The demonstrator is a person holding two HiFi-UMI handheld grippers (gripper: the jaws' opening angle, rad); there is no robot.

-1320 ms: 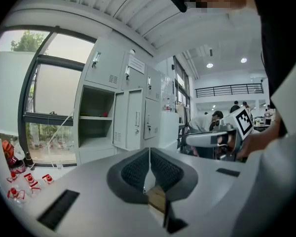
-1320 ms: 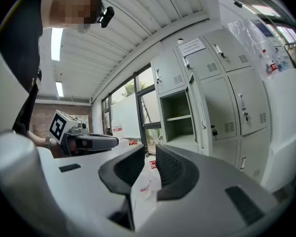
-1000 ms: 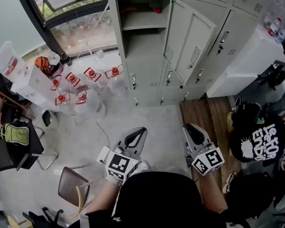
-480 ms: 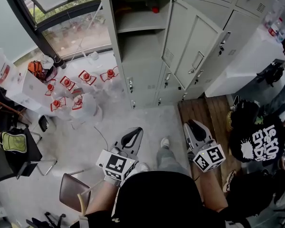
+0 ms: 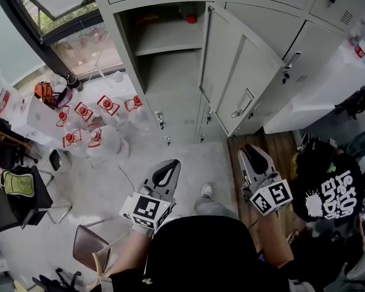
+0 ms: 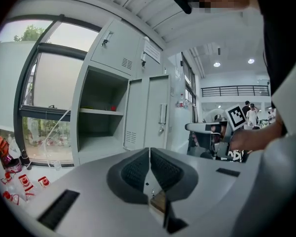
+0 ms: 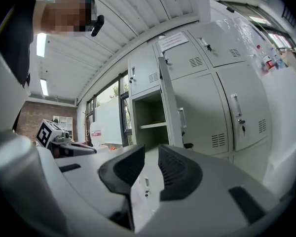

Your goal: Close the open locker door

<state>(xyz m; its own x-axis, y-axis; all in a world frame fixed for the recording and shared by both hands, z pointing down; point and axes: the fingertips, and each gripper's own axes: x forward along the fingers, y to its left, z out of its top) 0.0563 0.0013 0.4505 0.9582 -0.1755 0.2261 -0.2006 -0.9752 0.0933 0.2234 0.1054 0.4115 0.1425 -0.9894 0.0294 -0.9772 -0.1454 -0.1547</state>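
The open locker door (image 5: 234, 72) stands upright ahead of you, swung out on the right of its compartment. Your right gripper (image 5: 251, 152) is nearer, empty, jaws slightly parted. Your left gripper (image 5: 168, 168) is closed on nothing.

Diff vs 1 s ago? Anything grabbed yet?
The person has stepped toward the lockers: the open locker door looms larger and a shoe has come into view. Nothing taken hold of. Unchanged: door open, left claw shut and empty, right claw slightly apart, both held low, clear of the door.
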